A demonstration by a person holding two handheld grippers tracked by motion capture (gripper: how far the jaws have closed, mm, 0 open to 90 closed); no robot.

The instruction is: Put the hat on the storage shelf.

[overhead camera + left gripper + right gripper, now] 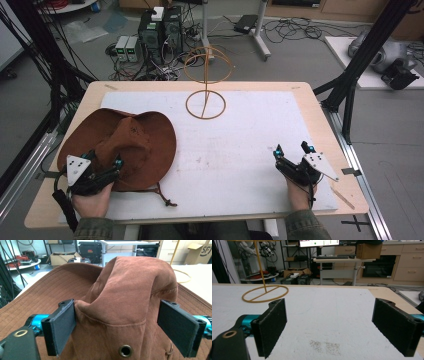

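A brown wide-brimmed hat (pixel 127 145) lies on the white mat (pixel 240 145) at the left. My left gripper (pixel 106 161) sits at the hat's near side, open, its jaws spread on either side of the hat's crown (pixel 125 290). The left pad (pixel 62 327) touches the fabric; the right pad (pixel 178 327) stands just off it. A yellow wire hat stand (pixel 206 82) rises at the mat's far middle, its ring base (pixel 265 293) flat on the mat. My right gripper (pixel 292 150) rests open near the right front, nothing between its pads (pixel 273 326).
A cord with a knot (pixel 167 200) trails from the hat toward the front edge. A faint stain (pixel 325 346) marks the mat ahead of the right gripper. Black frame posts (pixel 360 55) stand off the table's right side. Computers and cables (pixel 155 35) lie on the floor behind.
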